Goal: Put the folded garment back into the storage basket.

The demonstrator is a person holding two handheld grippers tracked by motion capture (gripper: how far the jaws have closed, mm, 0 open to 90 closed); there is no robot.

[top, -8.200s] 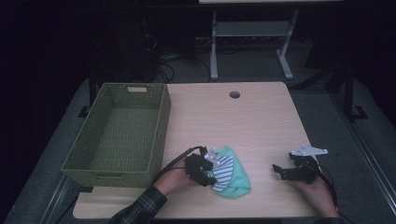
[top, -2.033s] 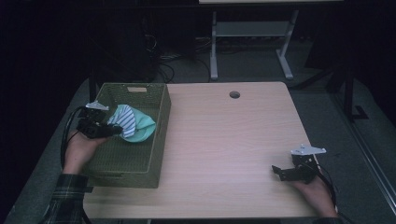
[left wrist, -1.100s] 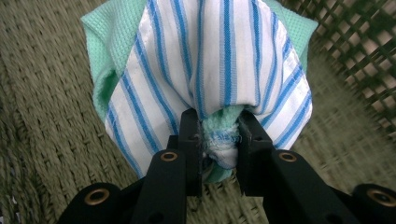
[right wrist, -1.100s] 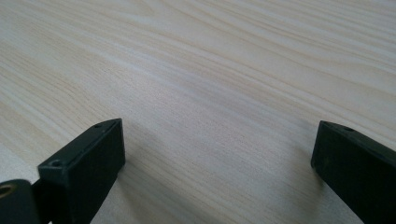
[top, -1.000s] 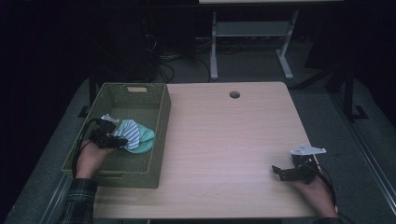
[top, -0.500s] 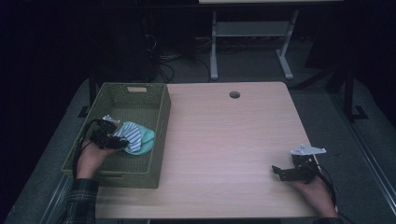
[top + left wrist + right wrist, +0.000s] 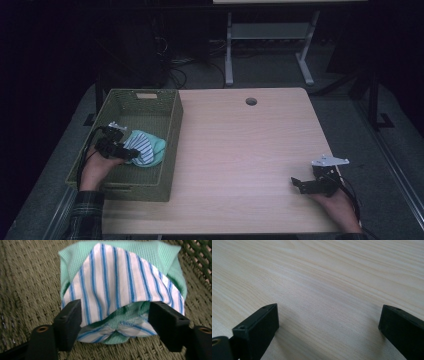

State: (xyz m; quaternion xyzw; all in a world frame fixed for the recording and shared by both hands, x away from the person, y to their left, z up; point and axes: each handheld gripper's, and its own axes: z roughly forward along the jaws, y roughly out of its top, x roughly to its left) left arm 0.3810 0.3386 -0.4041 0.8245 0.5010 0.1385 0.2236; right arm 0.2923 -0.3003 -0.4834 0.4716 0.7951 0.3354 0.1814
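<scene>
The left gripper (image 7: 113,322) has just been opening its jaws; the striped cloth (image 7: 120,287) lies between them on the wicker basket (image 7: 150,107) floor. The right gripper (image 7: 328,322) rests spread over bare surface (image 7: 324,272).

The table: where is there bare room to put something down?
Most of the table is bare, from the basket across to the right hand-held gripper. In the basket, the far end beyond the cloth is free; the near part is crowded by the cloth and the left hand-held gripper.
</scene>
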